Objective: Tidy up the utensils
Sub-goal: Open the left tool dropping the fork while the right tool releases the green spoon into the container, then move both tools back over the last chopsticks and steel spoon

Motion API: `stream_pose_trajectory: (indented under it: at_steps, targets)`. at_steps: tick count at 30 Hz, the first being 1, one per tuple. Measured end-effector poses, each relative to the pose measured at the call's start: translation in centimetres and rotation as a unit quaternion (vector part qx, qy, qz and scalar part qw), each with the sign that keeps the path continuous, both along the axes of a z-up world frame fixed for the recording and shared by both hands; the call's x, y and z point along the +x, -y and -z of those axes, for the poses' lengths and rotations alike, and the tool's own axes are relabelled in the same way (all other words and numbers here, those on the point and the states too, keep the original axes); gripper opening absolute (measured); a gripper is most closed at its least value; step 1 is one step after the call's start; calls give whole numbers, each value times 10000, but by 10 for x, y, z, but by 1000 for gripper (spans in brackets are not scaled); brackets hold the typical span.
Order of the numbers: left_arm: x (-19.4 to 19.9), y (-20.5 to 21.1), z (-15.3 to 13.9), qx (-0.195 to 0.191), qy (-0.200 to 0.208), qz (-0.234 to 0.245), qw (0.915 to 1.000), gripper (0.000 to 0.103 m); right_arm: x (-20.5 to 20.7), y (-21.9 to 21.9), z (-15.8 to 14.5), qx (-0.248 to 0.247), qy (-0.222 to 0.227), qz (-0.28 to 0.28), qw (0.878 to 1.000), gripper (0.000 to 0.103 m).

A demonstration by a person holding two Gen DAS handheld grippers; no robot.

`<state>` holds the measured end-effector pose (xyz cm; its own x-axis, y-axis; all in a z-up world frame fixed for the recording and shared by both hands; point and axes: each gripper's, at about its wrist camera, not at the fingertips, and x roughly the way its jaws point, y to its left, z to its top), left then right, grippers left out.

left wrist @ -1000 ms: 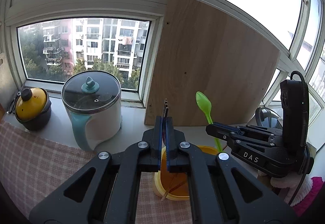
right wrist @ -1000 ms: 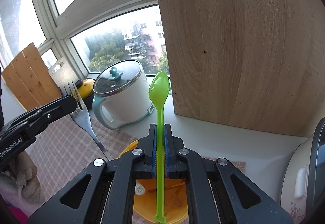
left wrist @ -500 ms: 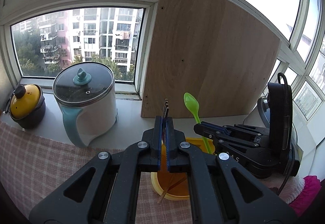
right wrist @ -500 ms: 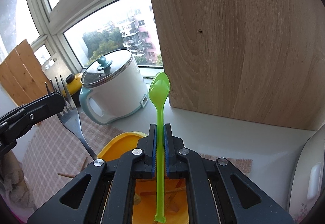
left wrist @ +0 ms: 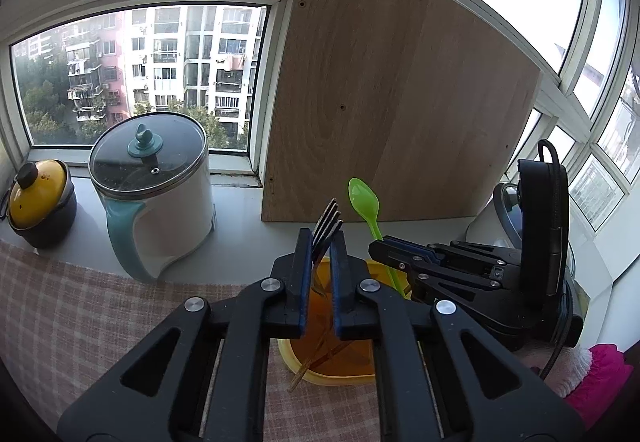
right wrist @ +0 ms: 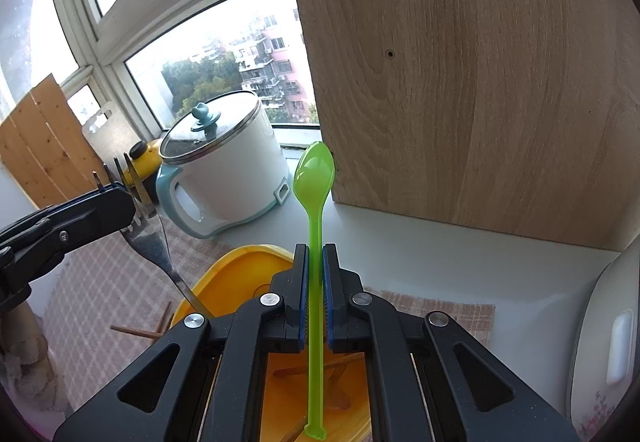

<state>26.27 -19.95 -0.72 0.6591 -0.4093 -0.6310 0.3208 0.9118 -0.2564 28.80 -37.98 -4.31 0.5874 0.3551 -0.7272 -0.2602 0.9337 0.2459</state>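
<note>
Fork [left wrist: 329, 219] and green spoon [right wrist: 314, 177] are both held upright over a yellow tub [right wrist: 240, 262], each between the fingers of one gripper. The left gripper [left wrist: 320, 238] has its jaws opening: a clear gap shows between the blue pads, and the fork leans loosely in that gap, tines up and tilted to the right, its handle running down into the tub. From the right wrist view the fork's neck passes behind the tip of the left gripper, and its handle slants down to the tub's rim. The right gripper [right wrist: 315, 254] is clenched on the spoon's thin stem, bowl up, with the end of the handle hanging inside the tub. The two grippers are close together, the right one just to the right of the left.

Brown sticks [left wrist: 316, 358] lie in the bottom of the tub, and one pokes out over its edge. The tub stands on a checked cloth [left wrist: 80, 314]. Behind it, on the window ledge, are a white cooker with a glass lid [left wrist: 156, 197], a small pot with a yellow lid [left wrist: 38, 201] and a wooden board [left wrist: 400, 113] leaning against the window.
</note>
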Motion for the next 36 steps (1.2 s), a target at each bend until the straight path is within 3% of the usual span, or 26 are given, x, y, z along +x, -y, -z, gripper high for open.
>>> stream_pose_trajectory:
  at_steps: [6,20,22,24,28,30,31,33,36]
  targets:
    - [-5,-2,-2,-56,-3,15,10000,11,-5,3,0,-28,-55,56,10000,5]
    - [-24,-14,-11,-69,75,-14,9999,11,-25,7,-8,-81,-52,175,9998,7]
    - [-28,-17,-10,-81,65,-29,9999,11,-31,7,-11,-97,-27,173,9998,11]
    - [-32,-21,-10,-79,58,-43,9999,11,-37,6,-15,-119,15,179,9998,22]
    - [-41,-33,-10,-75,43,-71,9999,11,-53,3,-21,-190,86,173,9996,24]
    - [-47,-41,-9,-89,33,-82,9999,12,-61,2,-23,-215,95,174,9996,35]
    - [-51,-46,-9,-84,26,-89,9999,14,-65,1,-24,-212,113,166,9996,39]
    - [-57,-57,-8,-87,6,-86,9999,29,-74,0,-26,-227,163,154,9995,49]
    - [-69,-73,-4,33,-11,-98,9999,30,-88,-5,-29,-319,219,100,9992,51]
